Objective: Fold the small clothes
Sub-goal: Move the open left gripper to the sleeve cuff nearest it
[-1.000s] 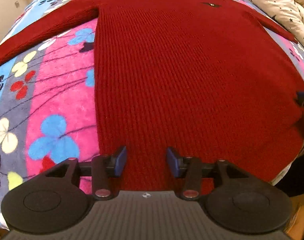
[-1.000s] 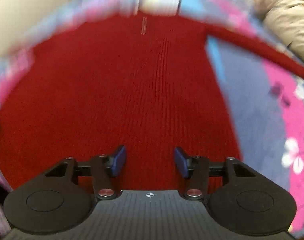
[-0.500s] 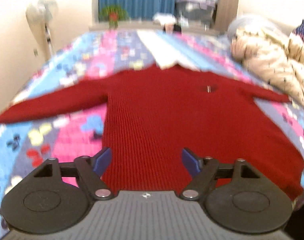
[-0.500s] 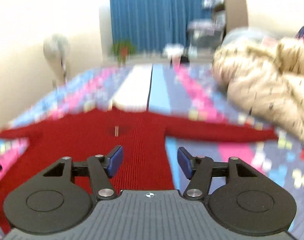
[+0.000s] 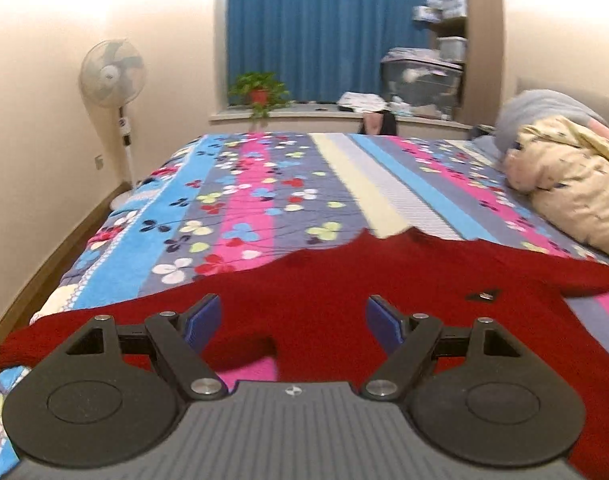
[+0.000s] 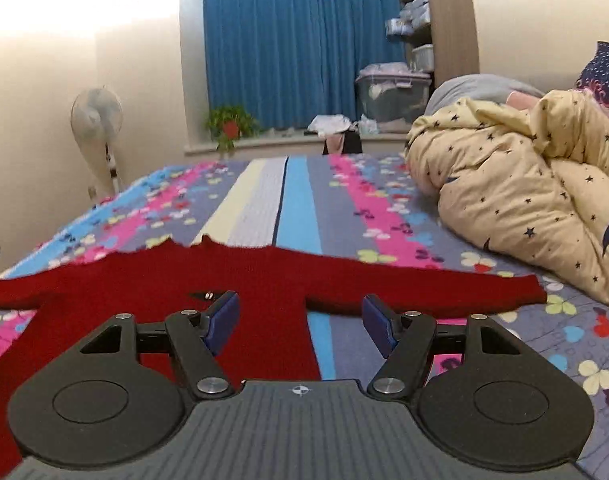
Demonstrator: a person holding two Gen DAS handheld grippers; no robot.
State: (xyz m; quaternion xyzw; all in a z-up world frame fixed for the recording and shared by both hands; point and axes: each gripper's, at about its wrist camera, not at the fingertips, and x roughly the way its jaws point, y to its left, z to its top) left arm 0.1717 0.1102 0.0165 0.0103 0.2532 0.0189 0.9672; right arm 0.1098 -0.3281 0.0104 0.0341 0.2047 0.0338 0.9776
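**Red sweater lies flat on the bed, both grippers held apart above it**

A red knitted sweater (image 5: 336,300) is spread flat on a bedspread (image 5: 264,200) striped in blue, pink, grey and cream with a flower print. Its sleeves stretch out to either side and its neckline points toward the far window.

The left gripper (image 5: 293,320) hangs over the sweater near the left armpit, its blue-padded fingers wide apart and holding nothing. The right gripper (image 6: 300,322) sits over the right edge of the sweater's body, below the outstretched right sleeve (image 6: 424,286); its fingers are also spread, with nothing between them.

A cream duvet with dark stars (image 6: 524,200) is bunched on the right of the bed. Behind the bed stand a blue curtain (image 5: 324,28), a potted plant (image 5: 260,94) on the sill, and a standing fan (image 5: 112,76) by the left wall.
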